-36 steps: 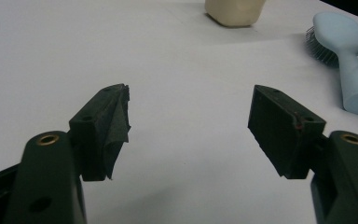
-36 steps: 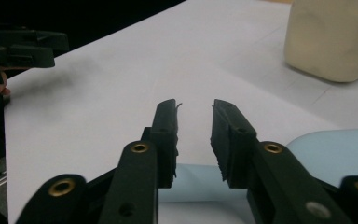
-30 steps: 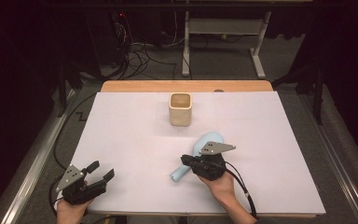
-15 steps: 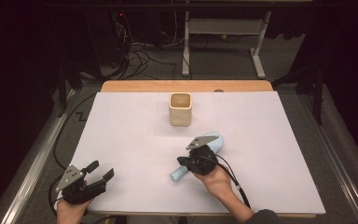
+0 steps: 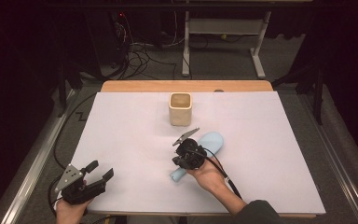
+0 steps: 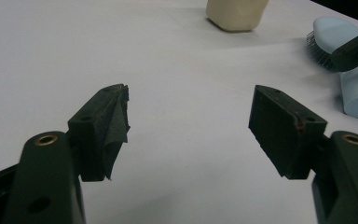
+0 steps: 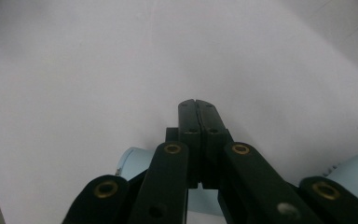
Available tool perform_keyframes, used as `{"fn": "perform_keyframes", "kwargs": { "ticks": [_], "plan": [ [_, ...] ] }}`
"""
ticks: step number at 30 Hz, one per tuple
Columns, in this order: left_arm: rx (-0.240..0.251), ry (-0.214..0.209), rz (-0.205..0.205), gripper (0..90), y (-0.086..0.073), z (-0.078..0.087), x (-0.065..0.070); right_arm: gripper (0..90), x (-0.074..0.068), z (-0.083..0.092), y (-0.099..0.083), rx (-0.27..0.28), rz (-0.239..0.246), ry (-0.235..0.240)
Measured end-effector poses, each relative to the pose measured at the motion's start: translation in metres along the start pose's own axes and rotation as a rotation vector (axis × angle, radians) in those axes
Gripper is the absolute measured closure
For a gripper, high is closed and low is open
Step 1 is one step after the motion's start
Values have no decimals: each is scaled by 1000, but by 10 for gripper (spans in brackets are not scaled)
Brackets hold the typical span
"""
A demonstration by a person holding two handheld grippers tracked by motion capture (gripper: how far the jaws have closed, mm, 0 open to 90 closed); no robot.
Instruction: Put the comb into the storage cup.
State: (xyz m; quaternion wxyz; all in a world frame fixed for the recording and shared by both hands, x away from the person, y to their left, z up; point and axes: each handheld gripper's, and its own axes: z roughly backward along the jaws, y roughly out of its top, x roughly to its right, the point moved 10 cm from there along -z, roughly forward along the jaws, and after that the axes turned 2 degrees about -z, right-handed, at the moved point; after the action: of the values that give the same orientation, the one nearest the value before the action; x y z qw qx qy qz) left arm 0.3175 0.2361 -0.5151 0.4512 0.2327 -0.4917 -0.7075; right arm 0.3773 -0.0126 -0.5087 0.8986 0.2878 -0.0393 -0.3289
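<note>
On the counter (image 5: 121, 135): right tool (image 5: 179, 145), jaws pressing together, hovering over blue brush (image 5: 209, 142); left tool (image 5: 103, 171) resting, jaws apart.

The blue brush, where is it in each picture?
High view: the blue brush lies mid-table, partly under the right gripper.
Left gripper view: far right, bristles showing.
Right gripper view: bottom edge, behind the shut jaws.
Shared landmark: the white table cover.

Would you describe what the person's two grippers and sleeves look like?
Both grippers are black with brass-coloured rivets. The left gripper carries a grey three-cornered plate and has square pads, one pad's lining frayed. The right gripper has a plate too; a black cable trails from it. The right sleeve is dark.
</note>
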Motion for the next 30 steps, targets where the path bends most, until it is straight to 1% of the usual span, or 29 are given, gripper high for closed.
{"fn": "perform_keyframes", "kwargs": {
  "ticks": [6, 9, 10, 12, 14, 22, 23, 26, 29, 30],
  "plan": [
    [-2, 0, -1, 293, 0, -1, 0, 900, -1, -4, -2, -45, 2, 0],
    [-5, 4, 0, 289, -1, -1, 0, 900, -2, -7, -3, -62, 14, 4],
    [-6, 8, -3, 289, -1, -1, 0, 900, -2, -8, -3, -64, 18, 4],
    [-9, 28, 0, 289, 0, -2, -1, 900, -3, -9, -4, -74, 17, 3],
    [-14, 36, -2, 290, -1, -2, -1, 900, -3, -10, -4, -81, 19, 5],
    [-11, 33, 7, 291, 0, -2, -1, 900, -6, -15, -9, -128, 18, 14],
    [-13, 31, 9, 290, 0, -2, -1, 900, -6, -15, -9, -132, 10, 15],
    [-22, 26, 10, 289, -1, -2, -1, 900, -6, -15, -9, -143, 16, 18],
    [-27, 24, 13, 289, -1, -3, 0, 900, -6, -16, -12, -162, 12, 22],
    [-29, 23, 14, 289, -2, -3, 0, 900, -6, -16, -12, -166, 20, 23]
  ]
}}
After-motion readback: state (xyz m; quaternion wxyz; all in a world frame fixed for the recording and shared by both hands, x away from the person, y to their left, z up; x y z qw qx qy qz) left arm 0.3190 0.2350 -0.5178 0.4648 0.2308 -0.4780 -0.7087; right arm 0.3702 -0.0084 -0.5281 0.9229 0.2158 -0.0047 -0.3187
